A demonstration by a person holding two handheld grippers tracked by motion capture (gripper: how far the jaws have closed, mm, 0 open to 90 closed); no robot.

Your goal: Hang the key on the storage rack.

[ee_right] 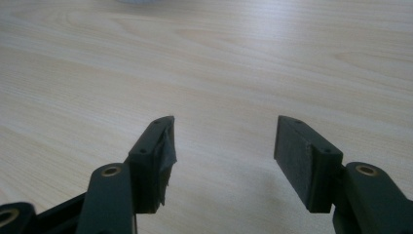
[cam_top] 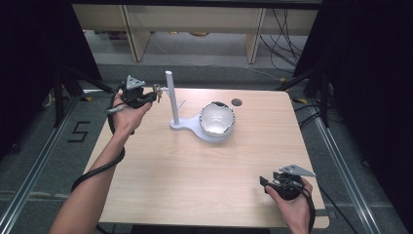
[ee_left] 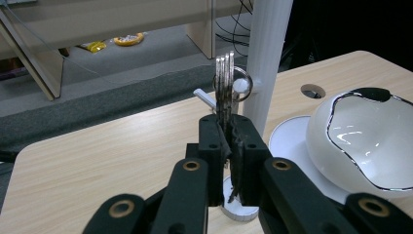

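Left gripper [ee_left: 228, 146] pinches keys [ee_left: 224, 85] by the post [ee_left: 265, 58]; right gripper [ee_right: 224, 156] rests agape

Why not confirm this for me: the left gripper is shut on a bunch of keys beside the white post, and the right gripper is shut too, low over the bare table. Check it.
One part is wrong. The right gripper is open: the right gripper view shows its jaws standing wide apart over the table. The rest holds: the left gripper is shut on the keys beside the white post.
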